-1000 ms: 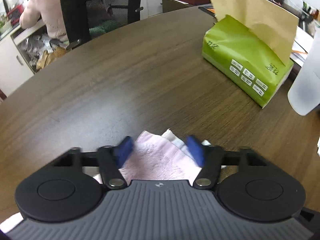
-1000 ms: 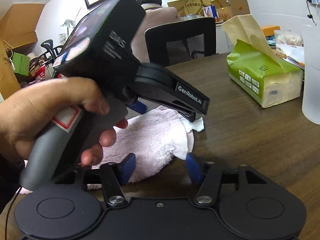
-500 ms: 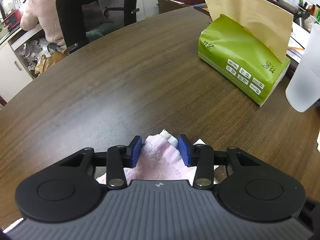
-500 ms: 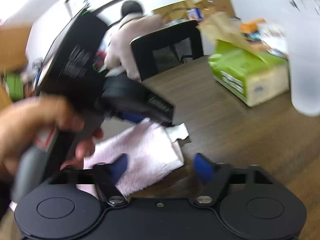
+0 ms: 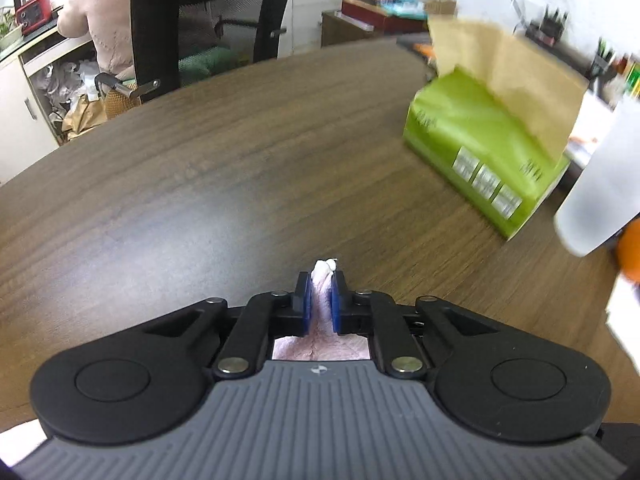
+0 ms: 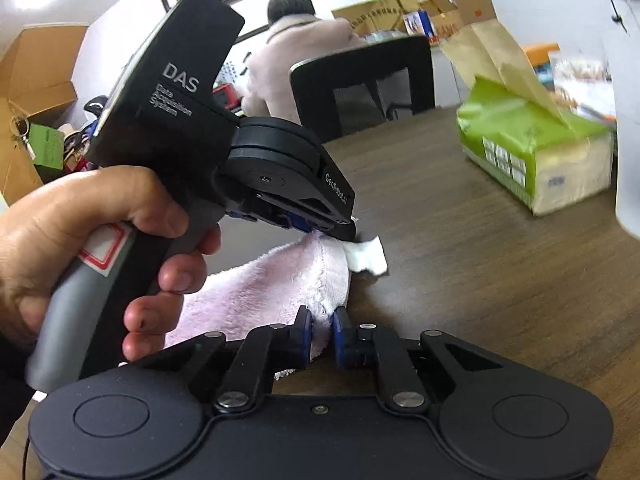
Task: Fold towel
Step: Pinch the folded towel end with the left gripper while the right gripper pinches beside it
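Note:
A pink fluffy towel (image 6: 260, 284) lies on the dark wooden table (image 5: 240, 200), with a white label (image 6: 366, 254) at its far corner. My left gripper (image 5: 320, 280) is closing tight on that far corner, and a pinched fold of towel (image 5: 323, 270) pokes out past its blue pads. In the right wrist view a hand (image 6: 80, 220) holds the left gripper (image 6: 316, 228), tilted down over the towel. My right gripper (image 6: 320, 320) is closing on the towel's near corner, its pads pressing the pink edge. Between the two grips the towel sags.
A green tissue pack (image 5: 480, 140) with brown paper sticking up stands to the right. A white translucent container (image 5: 600, 192) is at the right edge. Behind the table's far edge a person (image 6: 296, 48) sits with their back turned in a black chair (image 5: 200, 20).
Both grippers went from open around the towel's corners to shut on them. The left gripper has lifted its corner slightly and rolled a little.

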The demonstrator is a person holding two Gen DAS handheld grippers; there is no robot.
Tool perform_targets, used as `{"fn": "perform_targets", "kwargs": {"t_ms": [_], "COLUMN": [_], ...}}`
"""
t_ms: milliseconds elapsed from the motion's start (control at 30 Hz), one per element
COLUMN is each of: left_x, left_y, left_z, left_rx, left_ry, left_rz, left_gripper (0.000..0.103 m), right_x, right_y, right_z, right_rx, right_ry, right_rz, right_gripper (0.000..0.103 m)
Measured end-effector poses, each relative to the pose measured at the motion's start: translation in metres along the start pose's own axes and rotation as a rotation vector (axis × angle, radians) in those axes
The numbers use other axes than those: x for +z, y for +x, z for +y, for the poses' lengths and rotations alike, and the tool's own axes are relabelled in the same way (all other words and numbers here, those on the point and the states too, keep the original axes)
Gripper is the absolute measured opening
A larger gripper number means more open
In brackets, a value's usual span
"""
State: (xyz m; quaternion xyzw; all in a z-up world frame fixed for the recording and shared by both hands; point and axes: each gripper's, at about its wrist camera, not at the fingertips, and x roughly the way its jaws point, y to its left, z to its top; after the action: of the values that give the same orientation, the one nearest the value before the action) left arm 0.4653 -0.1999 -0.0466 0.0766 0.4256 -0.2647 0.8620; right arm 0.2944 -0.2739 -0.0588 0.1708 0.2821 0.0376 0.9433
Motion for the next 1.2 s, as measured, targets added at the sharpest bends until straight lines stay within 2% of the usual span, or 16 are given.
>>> {"fn": "perform_targets", "kwargs": {"t_ms": [200, 367, 533, 700, 833, 1100, 1200], "left_x": [-0.008, -0.039, -0.081, -0.122, -0.148, -0.185, -0.192], "left_y": [-0.066, -0.129, -0.169, -0.191, -0.202, -0.212, -0.215], "left_z": [0.043, 0.109, 0.18, 0.253, 0.293, 0.343, 0.351], "left_rx": [-0.052, -0.066, -0.055, -0.039, -0.043, -0.047, -0.053], "left_ry": [-0.089, -0.193, -0.284, -0.372, -0.422, -0.505, -0.512], "left_rz": [-0.104, -0.174, -0.202, -0.222, -0.234, -0.254, -0.264], "left_gripper": [0.008, 0.008, 0.008, 0.008, 0.008, 0.008, 0.008], "right_x": [0.004, 0.001, -0.022, -0.048, -0.069, -0.101, -0.108], "right_y": [-0.013, -0.022, -0.02, -0.01, 0.007, 0.011, 0.012], "right_z": [0.032, 0.087, 0.172, 0.238, 0.286, 0.34, 0.349], "right_rx": [0.033, 0.088, 0.168, 0.225, 0.256, 0.287, 0.299], "right_ry": [-0.095, -0.212, -0.372, -0.473, -0.54, -0.613, -0.618], "right_rz": [-0.05, -0.072, -0.058, -0.021, 0.021, 0.064, 0.045], "right_gripper": [0.01, 0.01, 0.01, 0.01, 0.01, 0.01, 0.011]}}
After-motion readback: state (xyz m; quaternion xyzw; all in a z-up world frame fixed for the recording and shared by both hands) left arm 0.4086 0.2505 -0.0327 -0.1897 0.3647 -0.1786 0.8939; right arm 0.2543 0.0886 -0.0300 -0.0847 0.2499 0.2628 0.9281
